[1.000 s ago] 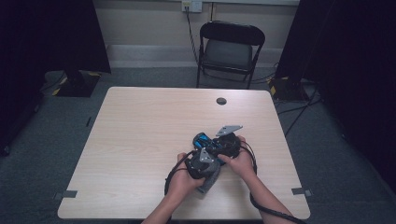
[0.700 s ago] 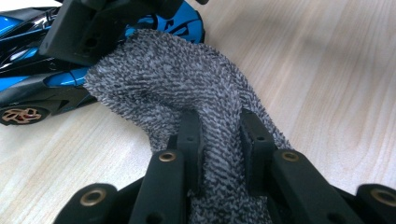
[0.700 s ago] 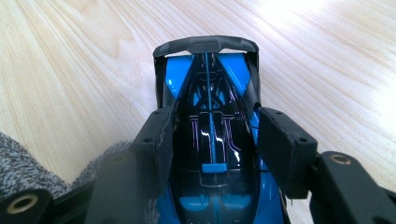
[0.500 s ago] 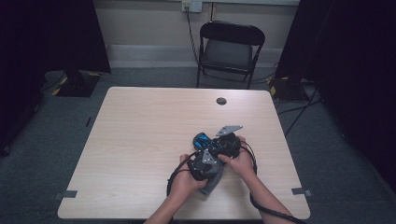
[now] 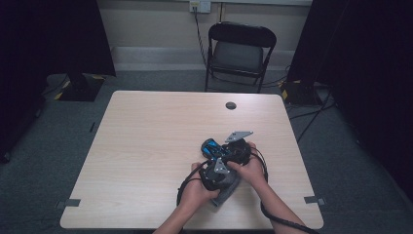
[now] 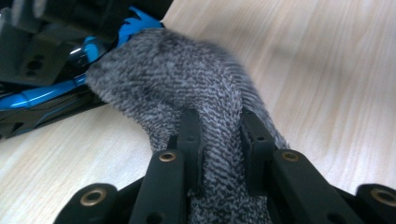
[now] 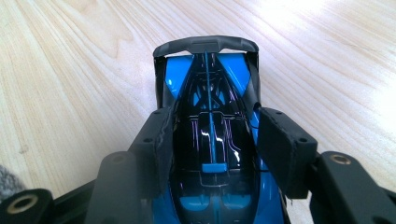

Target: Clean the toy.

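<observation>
A blue and black toy car rests on the wooden table. My right gripper is shut on its body, pads on both sides, with the rear wing pointing away. In the high view the car sits just left of the right gripper. My left gripper is shut on a grey knitted cloth, whose far end lies against the car. From above, the left gripper sits close beside the right one and the cloth trails under the hand.
A small black round cap is set into the table near its far edge. A black folding chair stands behind the table. Cables loop from the grippers near the front edge. Dark stands flank both sides.
The left hand with the cloth has edged slightly right, toward the car. The right hand and the car have stayed in place.
</observation>
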Demonstrator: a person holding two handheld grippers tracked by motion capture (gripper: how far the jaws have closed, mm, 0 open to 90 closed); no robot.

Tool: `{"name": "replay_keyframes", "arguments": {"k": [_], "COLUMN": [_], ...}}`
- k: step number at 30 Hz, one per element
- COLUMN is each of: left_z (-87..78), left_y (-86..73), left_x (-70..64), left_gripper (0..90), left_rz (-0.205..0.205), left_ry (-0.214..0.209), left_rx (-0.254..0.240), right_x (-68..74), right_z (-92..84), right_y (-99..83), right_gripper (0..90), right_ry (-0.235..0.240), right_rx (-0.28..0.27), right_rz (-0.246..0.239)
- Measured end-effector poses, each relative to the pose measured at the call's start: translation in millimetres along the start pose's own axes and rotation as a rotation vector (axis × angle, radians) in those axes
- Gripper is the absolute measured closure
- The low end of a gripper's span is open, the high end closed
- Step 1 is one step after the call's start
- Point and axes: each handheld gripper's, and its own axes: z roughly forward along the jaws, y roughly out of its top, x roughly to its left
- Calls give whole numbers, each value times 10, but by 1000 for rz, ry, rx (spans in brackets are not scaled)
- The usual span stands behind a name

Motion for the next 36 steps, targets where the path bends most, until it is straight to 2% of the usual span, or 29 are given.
{"name": "replay_keyframes", "arguments": {"k": [5, 8, 11, 13, 16, 20, 22, 33, 36], "left_z": [8, -7, -35, -69, -135, -256, -314, -724, -809], "left_y": [24, 21, 22, 23, 13, -20, -42, -103, -111], "left_x": [-42, -60, -85, -82, -81, -54, -36, 308, 383], "left_gripper": [736, 736, 736, 736, 736, 736, 736, 735, 735], "left_rz": [26, 24, 25, 41, 37, 21, -12, -100, -110], "left_ry": [-19, -44, -55, -61, -69, -58, -51, 10, 33], "left_rx": [10, -3, -10, -2, -10, -36, -57, -111, -127], "right_x": [0, 3, 2, 4, 4, 4, 4, 6, 5], "right_z": [-1, -1, -1, -1, -1, -1, -1, -2, -2], "right_y": [-1, -1, -1, 1, -2, -4, -3, -6, -8], "right_gripper": [463, 463, 463, 463, 463, 463, 463, 463, 463], "right_ry": [0, -2, -2, -3, -3, -3, -2, -5, -4], "right_rx": [0, 0, 0, 1, -2, -2, -2, -4, -5], "right_rz": [0, -1, -2, -1, -1, -1, 1, 3, 4]}}
